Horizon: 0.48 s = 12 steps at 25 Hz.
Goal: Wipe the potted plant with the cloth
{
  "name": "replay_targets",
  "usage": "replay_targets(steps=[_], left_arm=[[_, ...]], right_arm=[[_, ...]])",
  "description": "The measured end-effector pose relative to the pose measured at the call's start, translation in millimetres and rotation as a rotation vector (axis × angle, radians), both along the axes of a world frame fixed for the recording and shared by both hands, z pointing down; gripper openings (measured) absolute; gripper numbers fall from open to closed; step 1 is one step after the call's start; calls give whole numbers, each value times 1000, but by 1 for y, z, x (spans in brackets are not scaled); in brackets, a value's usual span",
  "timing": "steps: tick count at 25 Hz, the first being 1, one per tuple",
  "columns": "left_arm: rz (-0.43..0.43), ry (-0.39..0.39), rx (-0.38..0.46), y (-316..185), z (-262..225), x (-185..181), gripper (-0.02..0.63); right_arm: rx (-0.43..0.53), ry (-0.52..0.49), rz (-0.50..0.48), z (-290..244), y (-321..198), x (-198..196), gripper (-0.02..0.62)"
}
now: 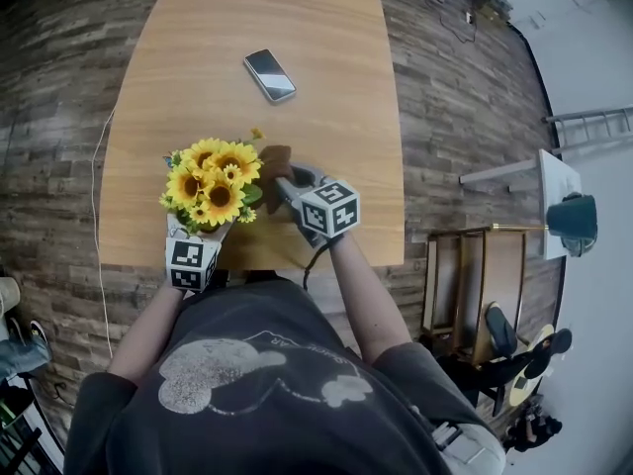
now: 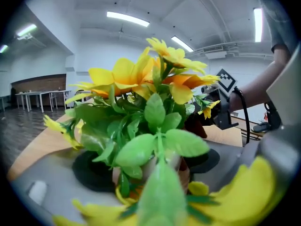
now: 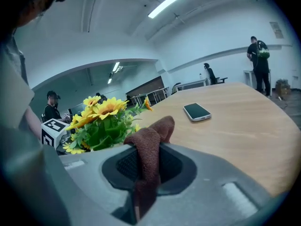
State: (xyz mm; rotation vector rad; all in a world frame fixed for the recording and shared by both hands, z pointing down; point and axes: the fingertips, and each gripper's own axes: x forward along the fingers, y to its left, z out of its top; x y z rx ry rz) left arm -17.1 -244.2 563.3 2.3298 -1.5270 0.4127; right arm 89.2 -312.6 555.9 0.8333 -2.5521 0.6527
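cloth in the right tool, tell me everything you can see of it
The cloth is dark brown with a coarse, towel-like weave. Bunched into a narrow fold, it is pinched between the jaws of the right tool; its free end rises above them and flops over. It sits just right of the potted plant, over the wooden table.

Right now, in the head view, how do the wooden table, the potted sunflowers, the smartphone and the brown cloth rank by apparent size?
1. wooden table
2. potted sunflowers
3. smartphone and brown cloth: too alike to rank; the right gripper hides part of the cloth.
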Motion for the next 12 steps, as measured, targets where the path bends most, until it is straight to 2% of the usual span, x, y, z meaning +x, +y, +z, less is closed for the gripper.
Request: replay_targets(steps=[5, 12], left_arm=[[42, -3, 3, 2, 7, 0, 469], [72, 1, -3, 4, 8, -2, 469]], right_arm=[[18, 26, -111, 5, -26, -32, 49], [-7, 17, -241, 15, -39, -70, 49]])
